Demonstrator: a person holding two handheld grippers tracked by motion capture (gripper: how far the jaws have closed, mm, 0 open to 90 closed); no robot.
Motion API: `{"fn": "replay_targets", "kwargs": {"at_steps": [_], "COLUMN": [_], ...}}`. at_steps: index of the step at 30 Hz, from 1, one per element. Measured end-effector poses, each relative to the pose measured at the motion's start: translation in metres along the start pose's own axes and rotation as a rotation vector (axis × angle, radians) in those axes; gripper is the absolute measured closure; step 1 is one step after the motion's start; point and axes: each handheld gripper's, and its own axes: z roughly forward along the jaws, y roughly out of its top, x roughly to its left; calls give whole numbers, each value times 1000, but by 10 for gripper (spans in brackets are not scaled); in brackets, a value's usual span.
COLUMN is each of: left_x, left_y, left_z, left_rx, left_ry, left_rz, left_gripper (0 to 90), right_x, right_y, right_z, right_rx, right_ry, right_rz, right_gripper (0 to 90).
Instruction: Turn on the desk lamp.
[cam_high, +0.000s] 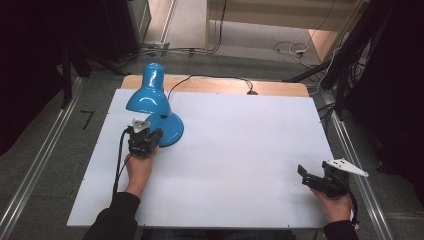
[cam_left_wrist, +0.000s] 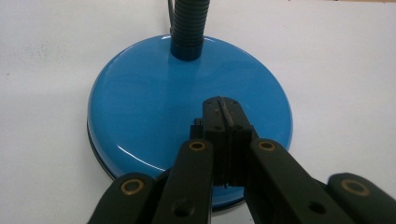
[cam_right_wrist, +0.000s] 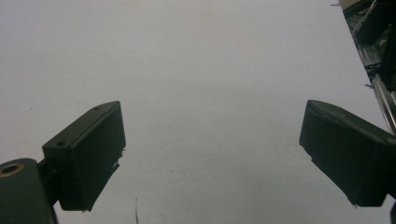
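Blue desk lamp stands at the far left of the white table, its round base flat on the surface and its cord trailing off the far edge. Left gripper, jaws pressed together, hovers over the base's near part. Right gripper, jaws spread wide, rests over bare table near the right corner.

Right gripper jaws wide apart above white table
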Motion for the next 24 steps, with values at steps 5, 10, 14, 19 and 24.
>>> {"fn": "replay_targets", "kwargs": {"at_steps": [5,10,14,19,24], "left_x": [-1,-1,-1,2,6], "left_y": [-1,-1,-1,2,2], "left_z": [0,0,0,-3,-1], "left_rx": [2,3,-11,-45,-33], "left_ry": [4,4,7,17,31], "left_rz": [3,0,-4,-17,-20], "left_gripper": [900,900,900,900,900], "right_x": [0,0,-1,-3,-2], "right_y": [0,0,0,0,0], "right_z": [0,0,-1,0,1], "right_rx": [-2,-1,-4,-2,-3], "right_ry": [0,0,0,-2,-2], "right_rz": [-1,1,1,7,8], "right_gripper": [55,55,55,55,55]}}
